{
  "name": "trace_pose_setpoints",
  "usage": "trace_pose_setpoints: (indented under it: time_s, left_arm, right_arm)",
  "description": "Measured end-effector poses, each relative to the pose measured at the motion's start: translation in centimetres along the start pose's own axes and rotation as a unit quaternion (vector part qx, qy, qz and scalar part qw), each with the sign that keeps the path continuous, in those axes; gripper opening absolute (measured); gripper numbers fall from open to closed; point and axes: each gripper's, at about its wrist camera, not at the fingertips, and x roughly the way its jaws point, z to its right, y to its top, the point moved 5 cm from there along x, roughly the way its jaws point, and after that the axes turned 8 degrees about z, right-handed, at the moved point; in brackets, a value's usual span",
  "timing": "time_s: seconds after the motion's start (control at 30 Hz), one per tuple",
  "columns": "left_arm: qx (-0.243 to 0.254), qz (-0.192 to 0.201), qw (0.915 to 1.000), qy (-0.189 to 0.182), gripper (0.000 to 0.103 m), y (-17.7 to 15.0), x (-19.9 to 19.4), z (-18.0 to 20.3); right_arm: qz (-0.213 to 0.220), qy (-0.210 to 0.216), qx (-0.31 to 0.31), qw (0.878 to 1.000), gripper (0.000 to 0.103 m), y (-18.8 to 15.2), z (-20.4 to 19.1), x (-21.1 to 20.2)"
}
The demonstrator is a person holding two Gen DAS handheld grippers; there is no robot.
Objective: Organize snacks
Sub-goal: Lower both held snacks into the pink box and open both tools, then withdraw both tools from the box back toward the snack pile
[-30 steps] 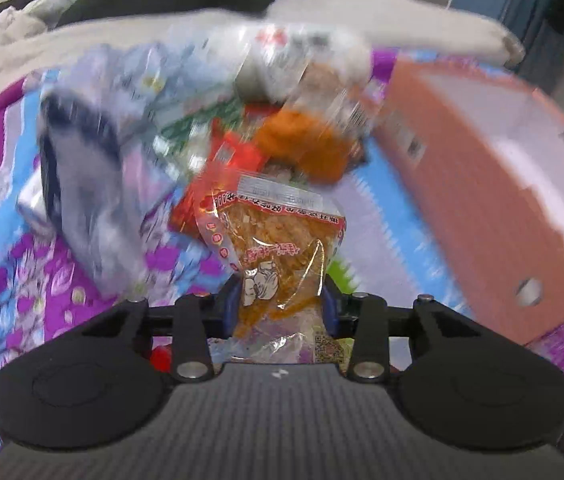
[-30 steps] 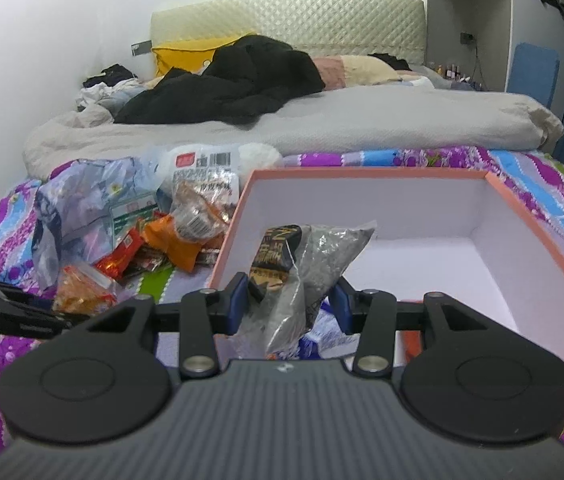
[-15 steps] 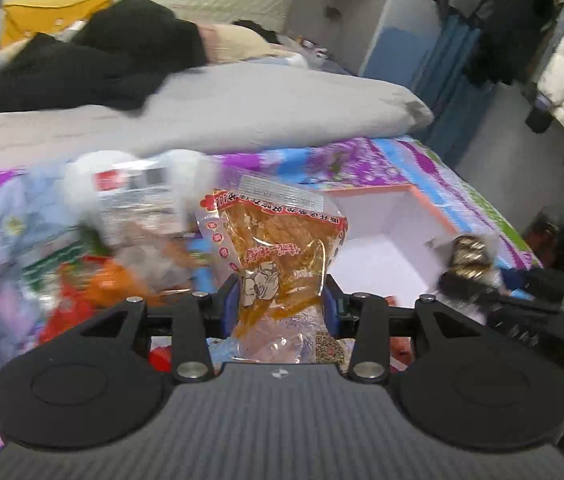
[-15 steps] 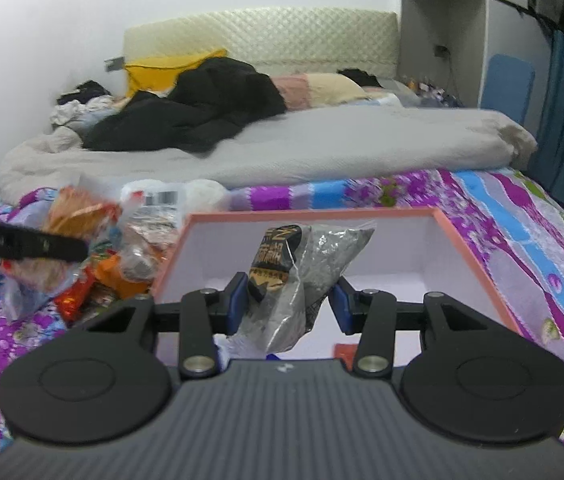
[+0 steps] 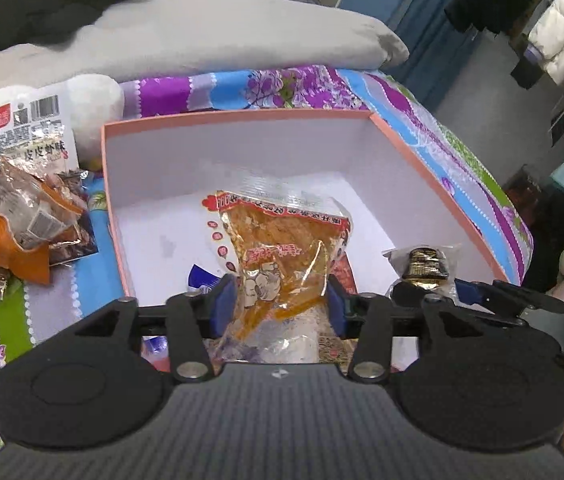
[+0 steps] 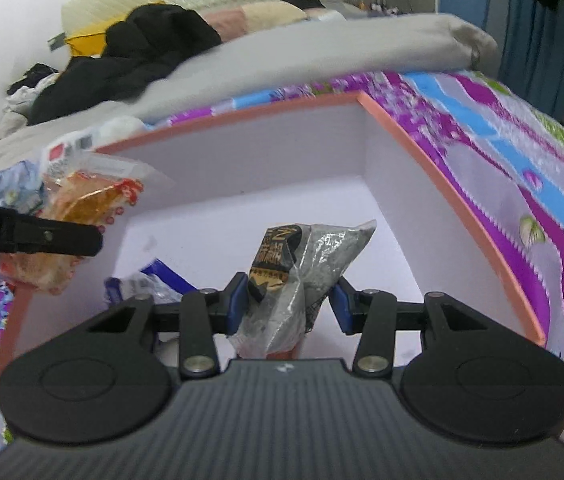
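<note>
My left gripper (image 5: 280, 304) is shut on an orange snack packet (image 5: 282, 248) and holds it over the near edge of the pink box (image 5: 238, 114) with a white inside. My right gripper (image 6: 288, 300) is shut on a grey and black snack packet (image 6: 302, 264) and holds it above the box (image 6: 422, 152). The right gripper with its packet also shows in the left wrist view (image 5: 426, 266), at the box's right side. The left gripper and orange packet show in the right wrist view (image 6: 82, 204). A blue and white packet (image 6: 146, 284) lies on the box floor.
A pile of loose snack packets (image 5: 30, 208) lies on the flowered bedspread (image 5: 302, 84) left of the box, with a large white packet (image 5: 30, 128) behind. A grey blanket (image 5: 202, 28) and dark clothes lie further back on the bed.
My left gripper has swung right from the snack pile to over the box with the orange packet. My right gripper has moved forward and lower over the box with its packet.
</note>
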Motion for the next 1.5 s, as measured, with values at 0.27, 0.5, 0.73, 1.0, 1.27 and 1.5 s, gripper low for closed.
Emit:
trace_pose_setpoints:
  time_s: [0.27, 0.5, 0.73, 1.0, 1.27, 1.5]
  left_arm:
    - [0.012, 0.025, 0.9995, 0.015, 0.085, 0.7, -2.0, -1.2]
    - [0.014, 0.098, 0.9946, 0.031, 0.085, 2.3, -8.8, -2.2]
    - [0.015, 0.156, 0.9863, 0.051, 0.085, 1.0, -15.3, -3.6]
    - [0.017, 0.213, 0.9717, 0.1, 0.085, -3.2, -22.0, -6.5]
    - [-0.014, 0.22, 0.9648, 0.144, 0.085, -9.3, -26.6, -9.6]
    - [-0.038, 0.216, 0.9617, 0.165, 0.085, -14.9, -29.4, -11.8]
  right_arm:
    - [0.029, -0.001, 0.008, 1.0, 0.067, 1.3, -0.2, -1.1]
    - [0.097, 0.018, -0.003, 0.995, 0.067, 4.2, -2.8, -5.3]
    - [0.154, 0.047, -0.016, 0.987, 0.067, 5.0, -7.1, -9.9]
    - [0.184, 0.086, -0.014, 0.979, 0.067, 2.8, -12.0, -13.5]
    - [0.172, 0.113, -0.007, 0.979, 0.067, -1.8, -15.8, -15.1]
    - [0.149, 0.133, -0.017, 0.98, 0.067, -6.3, -18.5, -16.1]
